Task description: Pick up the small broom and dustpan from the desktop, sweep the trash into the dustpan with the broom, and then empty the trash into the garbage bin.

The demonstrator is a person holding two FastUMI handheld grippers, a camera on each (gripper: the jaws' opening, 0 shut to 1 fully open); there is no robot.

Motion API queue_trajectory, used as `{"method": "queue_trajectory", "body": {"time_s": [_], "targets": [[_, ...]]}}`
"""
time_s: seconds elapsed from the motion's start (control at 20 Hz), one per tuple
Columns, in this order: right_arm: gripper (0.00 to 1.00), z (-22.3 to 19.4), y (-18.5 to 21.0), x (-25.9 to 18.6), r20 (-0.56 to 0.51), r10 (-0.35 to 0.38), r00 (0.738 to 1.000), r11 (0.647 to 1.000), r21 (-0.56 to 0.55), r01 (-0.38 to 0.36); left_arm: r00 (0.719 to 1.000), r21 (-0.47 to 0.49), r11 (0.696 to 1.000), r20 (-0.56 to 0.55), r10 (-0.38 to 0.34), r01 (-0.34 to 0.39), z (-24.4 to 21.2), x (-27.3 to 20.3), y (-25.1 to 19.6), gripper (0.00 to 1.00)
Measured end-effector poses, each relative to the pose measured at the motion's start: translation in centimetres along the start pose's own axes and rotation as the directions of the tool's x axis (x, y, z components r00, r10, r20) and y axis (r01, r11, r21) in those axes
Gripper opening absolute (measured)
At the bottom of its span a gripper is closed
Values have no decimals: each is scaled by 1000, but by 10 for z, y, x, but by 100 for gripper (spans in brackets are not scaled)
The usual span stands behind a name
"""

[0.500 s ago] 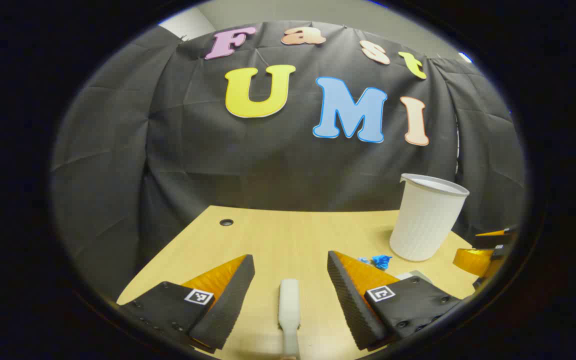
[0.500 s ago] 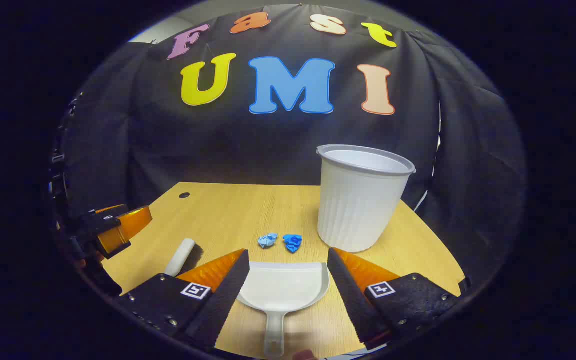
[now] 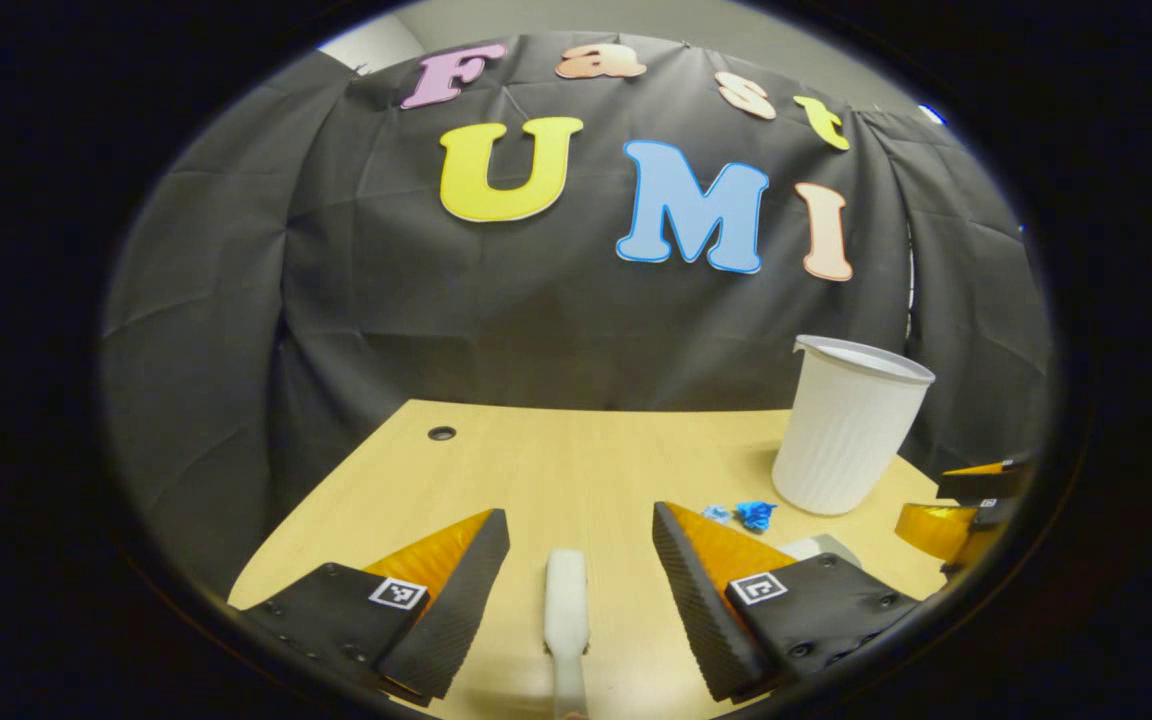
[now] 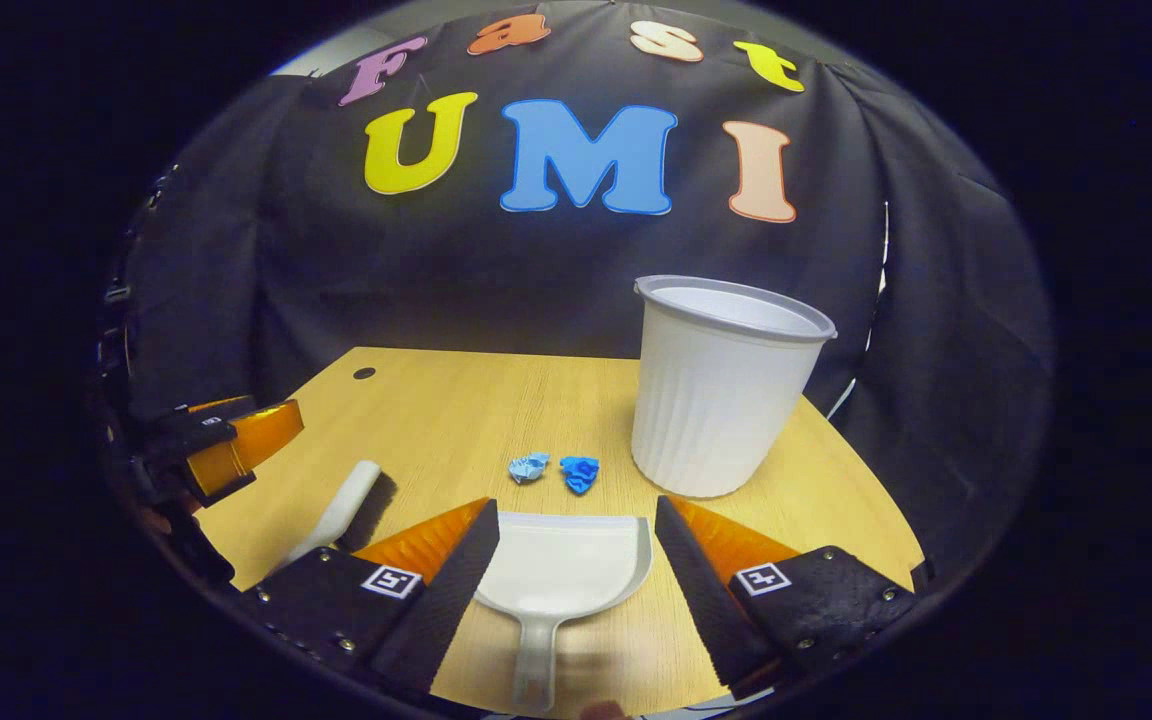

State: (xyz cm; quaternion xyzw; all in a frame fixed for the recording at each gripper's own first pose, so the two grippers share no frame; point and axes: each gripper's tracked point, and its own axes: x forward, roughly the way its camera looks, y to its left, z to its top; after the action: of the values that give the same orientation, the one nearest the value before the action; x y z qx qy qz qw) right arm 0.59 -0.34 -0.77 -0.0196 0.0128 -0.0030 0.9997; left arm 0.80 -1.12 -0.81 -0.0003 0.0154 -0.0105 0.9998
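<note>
Left gripper view
- The left gripper point(image 3: 578, 560) hovers low over the desk point(image 3: 556, 470), jaws spread wide and pinching nothing.
- The small broom point(image 3: 566, 620) lies flat on the desk between the two fingers, touching neither; its pale back and handle run toward the camera.
- A blue scrap of trash point(image 3: 756, 514) with a paler scrap point(image 3: 717, 514) beside it lies ahead to the right, near the foot of the garbage bin point(image 3: 848, 428).
- The bin is white, ribbed and upright, standing at the desk's right far part.
- A corner of the dustpan point(image 3: 818, 547) shows just past the right finger.
- The right gripper point(image 3: 966, 505) is partly seen at the right edge.
- A small round hole point(image 3: 441, 433) sits near the desk's far left corner.

Right gripper view
- The right gripper point(image 4: 571, 570) hovers over the dustpan point(image 4: 561, 570), jaws spread and gripping nothing.
- The dustpan is white and lies flat between the fingers, mouth toward the trash, handle toward the camera.
- Two crumpled scraps, pale blue point(image 4: 528, 467) and deeper blue point(image 4: 580, 473), lie just beyond the pan's mouth, apart from it.
- The garbage bin point(image 4: 721, 385) stands upright right of the scraps; its open top looks white inside.
- The broom point(image 4: 346, 510) shows here from the side, dark bristles along its right edge, lying left of the pan.
- The left gripper point(image 4: 226, 445) is at the left edge; whether its jaws are open cannot be told from here.
</note>
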Motion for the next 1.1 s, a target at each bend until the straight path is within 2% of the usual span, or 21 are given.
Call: {"method": "queue_trajectory", "body": {"time_s": [0.25,0.6,0.75,0.95,1.1], "targets": [[98,-7,0,5,-21,1,1000,1000,-18,-1,1000,12,1000,-25,-8,8,-9,-1,-2,96],[98,-45,18,10,-191,60,980,998,-4,-62,987,47,998,-159,-22,29,-45,-2,0,93],[98,-70,18,9,-284,54,957,998,-3,-57,965,43,998,-259,-28,41,-75,-2,-1,96],[98,-101,21,6,-405,61,912,998,39,-49,927,36,997,-373,-43,61,-107,-3,-1,95],[98,-121,24,4,-481,75,874,996,83,-40,893,52,997,-450,-24,53,-131,2,7,96]]}}
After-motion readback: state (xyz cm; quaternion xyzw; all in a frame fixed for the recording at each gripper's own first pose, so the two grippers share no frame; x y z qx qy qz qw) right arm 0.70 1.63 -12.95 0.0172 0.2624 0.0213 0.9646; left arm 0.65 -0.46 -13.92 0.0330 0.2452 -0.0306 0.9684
